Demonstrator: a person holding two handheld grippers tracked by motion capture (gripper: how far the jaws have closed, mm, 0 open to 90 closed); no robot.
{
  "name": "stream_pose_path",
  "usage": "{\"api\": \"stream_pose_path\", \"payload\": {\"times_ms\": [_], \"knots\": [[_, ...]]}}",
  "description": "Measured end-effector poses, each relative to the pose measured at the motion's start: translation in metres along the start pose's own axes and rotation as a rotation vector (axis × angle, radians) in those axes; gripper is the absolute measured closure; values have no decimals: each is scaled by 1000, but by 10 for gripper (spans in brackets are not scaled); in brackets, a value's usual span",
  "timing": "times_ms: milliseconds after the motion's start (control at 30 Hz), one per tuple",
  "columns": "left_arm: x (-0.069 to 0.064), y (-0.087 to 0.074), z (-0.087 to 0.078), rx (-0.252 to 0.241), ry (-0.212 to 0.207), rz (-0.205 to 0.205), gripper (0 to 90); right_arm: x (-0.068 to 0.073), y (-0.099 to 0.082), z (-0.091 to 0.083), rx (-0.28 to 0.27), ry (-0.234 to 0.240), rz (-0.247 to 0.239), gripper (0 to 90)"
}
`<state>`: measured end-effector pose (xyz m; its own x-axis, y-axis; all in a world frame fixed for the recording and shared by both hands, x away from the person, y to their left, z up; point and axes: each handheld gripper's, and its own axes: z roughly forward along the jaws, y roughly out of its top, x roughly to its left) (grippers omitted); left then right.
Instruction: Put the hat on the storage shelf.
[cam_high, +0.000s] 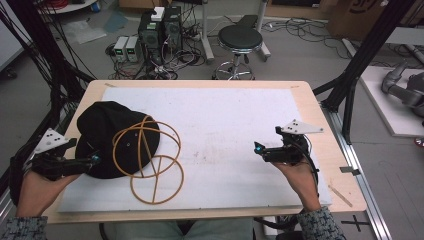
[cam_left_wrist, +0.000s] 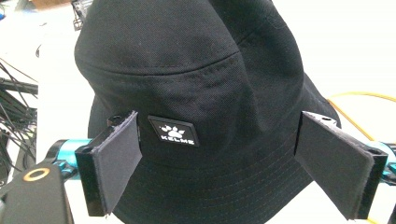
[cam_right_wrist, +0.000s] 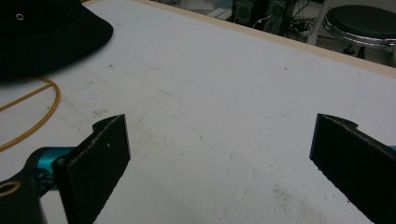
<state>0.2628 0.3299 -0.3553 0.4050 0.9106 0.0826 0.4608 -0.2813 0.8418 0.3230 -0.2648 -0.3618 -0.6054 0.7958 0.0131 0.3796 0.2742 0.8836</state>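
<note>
The black cotton bucket hat (cam_left_wrist: 196, 93) is lying at the left of the white board surface (cam_high: 225, 125), partly under the tan wire hoop frame (cam_high: 150, 160). The left gripper (cam_left_wrist: 219, 163) is sitting with jaws apart around the brim, likely risking snagging the frame and dragging it. The right gripper (cam_right_wrist: 219, 158) is hovering with jaws wide apart over bare board, well away

Hat (cam_high: 107, 135) + wire frame (cam_high: 150, 160) block left; mid/right board (cam_high: 225, 115) free.
</note>
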Motion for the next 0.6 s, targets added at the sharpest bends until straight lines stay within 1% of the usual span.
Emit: {"api": "stream_pose_path", "payload": {"times_ms": [100, 200, 233, 333, 500, 600], "knots": [[0, 0, 1, 6, -1, 4, 151, 0, -1, -1, 2, -1, -1, 47], [-1, 1, 2, 2, -1, 11, 151, 0, -1, -3, -1, -3, 7, 46], [-1, 2, 2, 1, -1, 12, 151, 0, -2, -3, -1, -2, 2, 46], [0, 5, 4, -5, -9, 14, 151, 0, -3, -5, -6, -5, -3, 46], [2, 9, 7, -14, -18, 22, 153, 0, -8, -9, 4, -7, 13, 46], [2, 11, 8, -20, -29, 27, 156, 1, -9, -13, -3, -12, 2, 47]]}}
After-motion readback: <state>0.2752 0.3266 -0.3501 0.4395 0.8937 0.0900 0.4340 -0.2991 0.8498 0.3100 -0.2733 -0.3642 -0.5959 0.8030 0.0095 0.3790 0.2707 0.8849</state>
